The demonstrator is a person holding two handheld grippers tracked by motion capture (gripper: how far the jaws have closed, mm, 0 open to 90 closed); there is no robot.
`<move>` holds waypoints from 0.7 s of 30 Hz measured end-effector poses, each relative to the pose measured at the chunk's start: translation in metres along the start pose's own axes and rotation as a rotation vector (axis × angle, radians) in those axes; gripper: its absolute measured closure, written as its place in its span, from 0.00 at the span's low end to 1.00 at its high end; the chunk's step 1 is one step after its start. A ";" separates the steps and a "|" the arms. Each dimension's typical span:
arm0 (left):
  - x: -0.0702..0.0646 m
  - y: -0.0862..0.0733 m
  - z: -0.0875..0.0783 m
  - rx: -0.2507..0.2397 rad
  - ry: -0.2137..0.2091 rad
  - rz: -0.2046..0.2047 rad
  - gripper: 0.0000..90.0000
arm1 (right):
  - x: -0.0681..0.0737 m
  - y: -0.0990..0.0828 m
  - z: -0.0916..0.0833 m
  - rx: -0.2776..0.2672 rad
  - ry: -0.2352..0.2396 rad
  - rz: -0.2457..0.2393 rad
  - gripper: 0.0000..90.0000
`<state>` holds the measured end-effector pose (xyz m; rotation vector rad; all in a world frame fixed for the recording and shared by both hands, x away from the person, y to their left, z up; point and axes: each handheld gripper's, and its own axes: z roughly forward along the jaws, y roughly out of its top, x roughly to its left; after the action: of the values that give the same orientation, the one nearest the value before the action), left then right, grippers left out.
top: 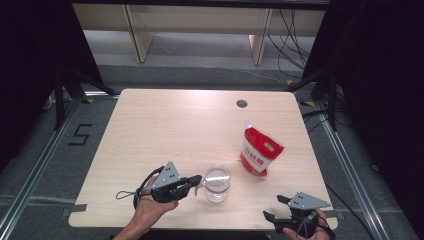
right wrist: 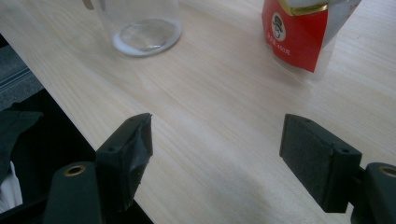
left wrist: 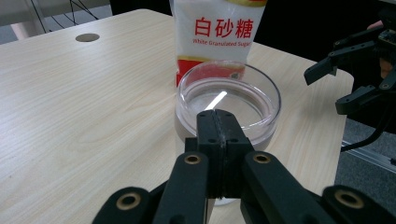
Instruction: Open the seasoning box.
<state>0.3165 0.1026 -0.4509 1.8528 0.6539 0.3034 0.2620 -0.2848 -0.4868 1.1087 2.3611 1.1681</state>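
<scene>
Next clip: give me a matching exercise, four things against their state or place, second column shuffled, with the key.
Things:
1. left gripper
2. right gripper
3. glass
4. sugar bag

States or places:
A. red and white, standing upright beyond the glass
B. jaws wide apart, nothing between them, at the table's near edge
C. clear, standing on the table at the left gripper's tips
D. jaws shut, pressed together

Pairs: 1-D, 2-B, 3-C, 4-A

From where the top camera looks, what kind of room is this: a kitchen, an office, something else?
Probably a lab or test bay, not a kitchen. A bare wooden table stands between dark curtains, cables trail over the floor behind it, and a number is taped on the floor.
</scene>
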 end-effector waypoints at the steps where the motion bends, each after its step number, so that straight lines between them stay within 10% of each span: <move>1: 0.000 0.000 0.000 0.000 0.000 0.000 0.99 | 0.000 0.000 0.000 -0.003 0.001 -0.011 0.29; 11: -0.001 -0.001 -0.001 0.000 0.005 0.012 0.99 | 0.004 0.007 0.004 -0.026 0.028 0.004 0.30; 21: -0.002 -0.002 -0.001 -0.010 0.002 0.016 0.99 | 0.021 0.036 0.023 -0.137 0.083 -0.169 0.61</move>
<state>0.3134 0.1026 -0.4521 1.8488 0.6382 0.3182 0.2789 -0.2433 -0.4716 0.8148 2.3418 1.3139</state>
